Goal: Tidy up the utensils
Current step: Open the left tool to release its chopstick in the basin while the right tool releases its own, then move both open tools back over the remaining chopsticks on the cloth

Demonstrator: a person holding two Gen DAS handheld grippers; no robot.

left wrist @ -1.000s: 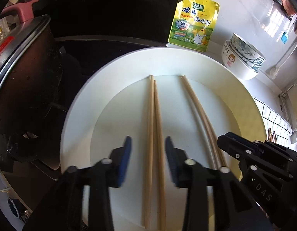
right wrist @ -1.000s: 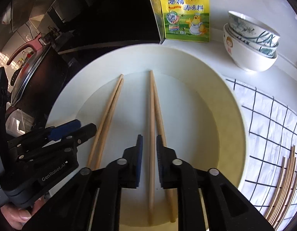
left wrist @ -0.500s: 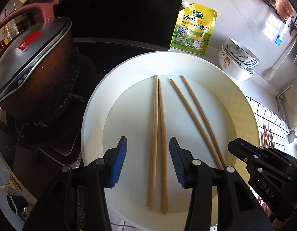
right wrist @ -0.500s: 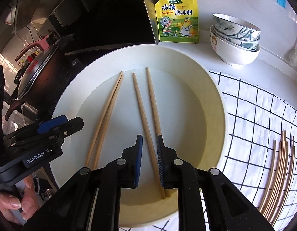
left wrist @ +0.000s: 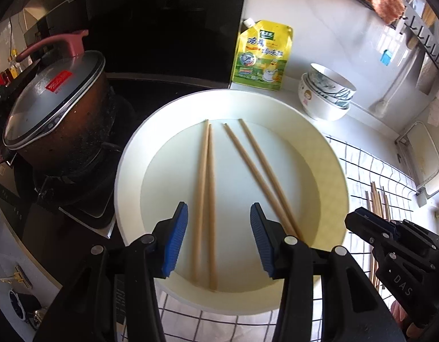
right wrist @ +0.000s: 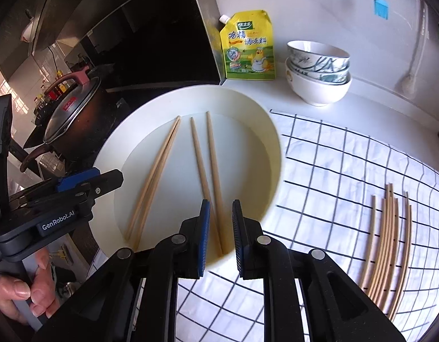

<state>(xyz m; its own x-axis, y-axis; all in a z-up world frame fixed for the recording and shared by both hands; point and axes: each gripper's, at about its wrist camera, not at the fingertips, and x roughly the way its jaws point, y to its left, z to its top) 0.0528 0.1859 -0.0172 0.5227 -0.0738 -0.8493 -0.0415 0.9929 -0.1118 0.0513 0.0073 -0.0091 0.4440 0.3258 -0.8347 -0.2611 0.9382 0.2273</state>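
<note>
A large white plate (left wrist: 330, 154) (right wrist: 265, 125) holds two pairs of wooden chopsticks. The left pair (left wrist: 204, 188) (right wrist: 155, 176) lies close together. The right pair (left wrist: 262, 176) (right wrist: 208, 165) lies slightly spread. My left gripper (left wrist: 219, 236) is open and empty, above the near ends of the left pair. My right gripper (right wrist: 221, 235) is open a little and empty, above the near ends of the right pair at the plate's near rim. Each gripper shows in the other's view, the right (left wrist: 390, 242) and the left (right wrist: 63, 196).
Several more chopsticks (right wrist: 390, 242) lie on a black-checked white cloth (right wrist: 333, 171) to the right. A lidded pot (left wrist: 54, 111) sits on the stove at left. A yellow seasoning pouch (left wrist: 262, 54) and stacked bowls (left wrist: 324, 94) stand behind the plate.
Both grippers have pulled back and up from the plate. The right gripper let go of the right pair, which now lies spread in the plate, and its jaws opened a little.
</note>
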